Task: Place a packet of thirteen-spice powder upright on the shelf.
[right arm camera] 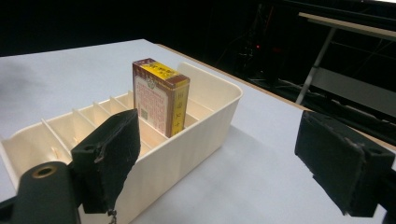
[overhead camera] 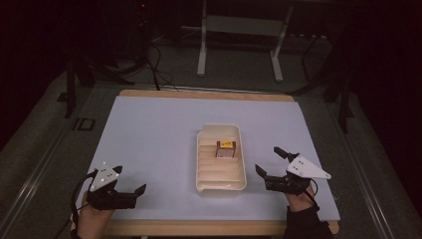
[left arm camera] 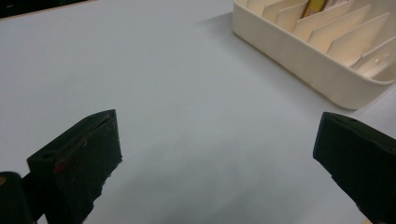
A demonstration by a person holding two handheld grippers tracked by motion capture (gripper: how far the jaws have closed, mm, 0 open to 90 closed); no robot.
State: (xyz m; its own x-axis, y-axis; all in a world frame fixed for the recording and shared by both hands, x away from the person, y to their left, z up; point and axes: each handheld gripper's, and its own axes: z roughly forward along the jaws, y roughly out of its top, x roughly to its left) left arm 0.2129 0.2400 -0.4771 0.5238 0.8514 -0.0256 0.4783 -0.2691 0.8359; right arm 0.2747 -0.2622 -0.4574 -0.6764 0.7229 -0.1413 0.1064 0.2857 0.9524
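Observation:
A cream slotted tray (overhead camera: 201, 177) lies in the middle of the white mat, long side running away from me. A small brown and yellow box (overhead camera: 225, 149) stands upright in one of its slots, toward the right wall; in the right gripper view the box (right arm camera: 160, 94) rises above the tray rim (right arm camera: 205, 128). My left gripper (overhead camera: 130, 180) rests open near the mat's front left, apart from the tray (left arm camera: 299, 56). My right gripper (overhead camera: 269, 160) is open just right of the tray, nothing between its jaws. In their own views, left gripper (left arm camera: 219, 158) and right gripper (right arm camera: 217, 154) hold nothing.
The white mat (overhead camera: 154, 129) covers a wooden board on a dark table. Behind the table stand a white metal frame (overhead camera: 239, 40) and trailing cables (overhead camera: 154, 64). Dark stands flank the table at both sides.

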